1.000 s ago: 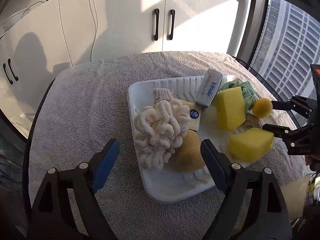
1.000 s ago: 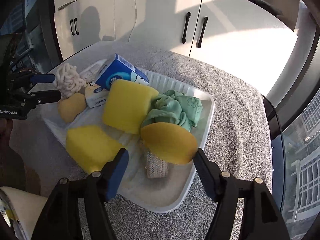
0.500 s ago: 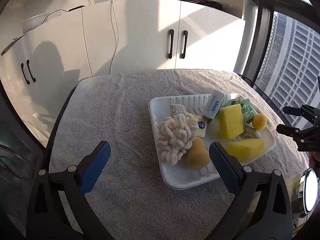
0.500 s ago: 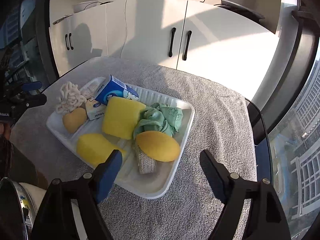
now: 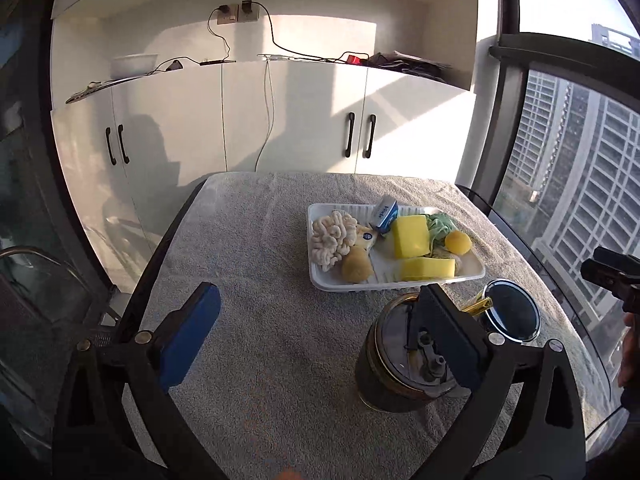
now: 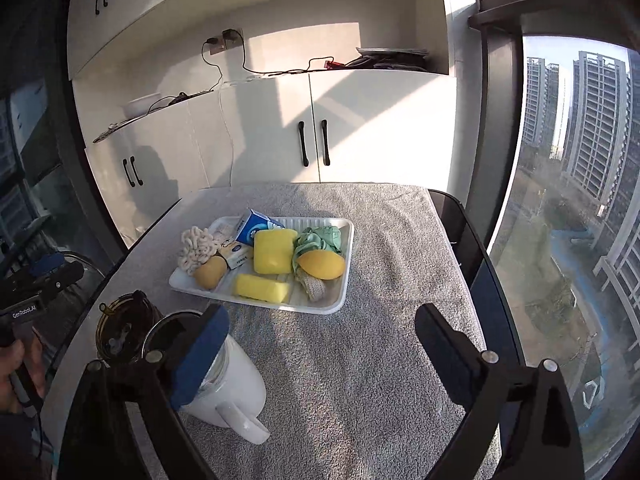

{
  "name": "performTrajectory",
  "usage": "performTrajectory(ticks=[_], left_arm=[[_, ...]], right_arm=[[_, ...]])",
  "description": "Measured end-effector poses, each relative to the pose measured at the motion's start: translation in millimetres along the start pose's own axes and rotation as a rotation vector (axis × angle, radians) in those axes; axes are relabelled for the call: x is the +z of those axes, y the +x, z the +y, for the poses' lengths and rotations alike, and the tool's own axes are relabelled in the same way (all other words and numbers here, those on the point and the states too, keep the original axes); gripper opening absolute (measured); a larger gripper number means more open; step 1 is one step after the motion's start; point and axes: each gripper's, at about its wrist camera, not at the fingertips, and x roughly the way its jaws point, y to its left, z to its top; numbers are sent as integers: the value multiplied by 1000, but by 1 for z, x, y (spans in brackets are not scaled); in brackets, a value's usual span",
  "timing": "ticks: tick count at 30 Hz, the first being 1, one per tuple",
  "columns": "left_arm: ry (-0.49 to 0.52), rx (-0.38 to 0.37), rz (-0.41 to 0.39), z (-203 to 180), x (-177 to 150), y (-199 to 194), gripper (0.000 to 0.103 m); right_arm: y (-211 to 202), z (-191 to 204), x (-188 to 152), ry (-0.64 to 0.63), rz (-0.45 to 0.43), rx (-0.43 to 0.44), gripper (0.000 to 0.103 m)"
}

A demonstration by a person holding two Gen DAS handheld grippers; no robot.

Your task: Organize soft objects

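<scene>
On the counter [image 6: 360, 360], covered by a grey towel, a white tray [image 6: 344, 292] is seen toward 12 o'clock, filled with yellow sponges [image 6: 274, 251], a green cloth [image 6: 320, 238] and a cream knotted piece [image 6: 197, 249]. At 7 o'clock a white jug [image 6: 232, 392] and a dark jar [image 5: 394, 364] are set. White cabinets [image 5: 280, 120] are placed behind; a window [image 6: 568, 200] lies at 3 o'clock. The left gripper [image 5: 320, 344] fingers are spread wide, empty; the right gripper [image 6: 320, 352] fingers are opening, nothing between them.

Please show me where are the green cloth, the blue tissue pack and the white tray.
green cloth [image 6: 320, 238], right wrist view, on its bunched middle.
blue tissue pack [image 6: 256, 229], right wrist view, on its printed face.
white tray [image 5: 400, 285], left wrist view, on its near rim.
</scene>
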Motion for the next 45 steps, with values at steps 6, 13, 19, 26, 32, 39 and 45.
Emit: performTrajectory(ticks=[6, 13, 19, 26, 32, 39, 45], left_arm=[[-47, 24, -1, -29, -39, -41, 103], [-56, 26, 8, -49, -66, -55, 103], [22, 48, 3, -70, -73, -56, 102], [24, 98, 18, -67, -80, -46, 103], [19, 114, 12, -62, -81, -43, 103], [16, 138, 34, -58, -78, -37, 103], [19, 133, 28, -58, -77, -38, 103]], right_arm=[[-53, 47, -56, -8, -43, -33, 99], [-80, 80, -93, 18, -79, -68, 101], [-66, 91, -101, -27, -49, -141, 102], [-48, 84, -103, 33, -32, -160, 103], [-46, 85, -103, 29, -30, -186, 103], [-46, 85, -104, 22, -28, -190, 103], [-45, 86, -104, 18, -24, -195, 103]])
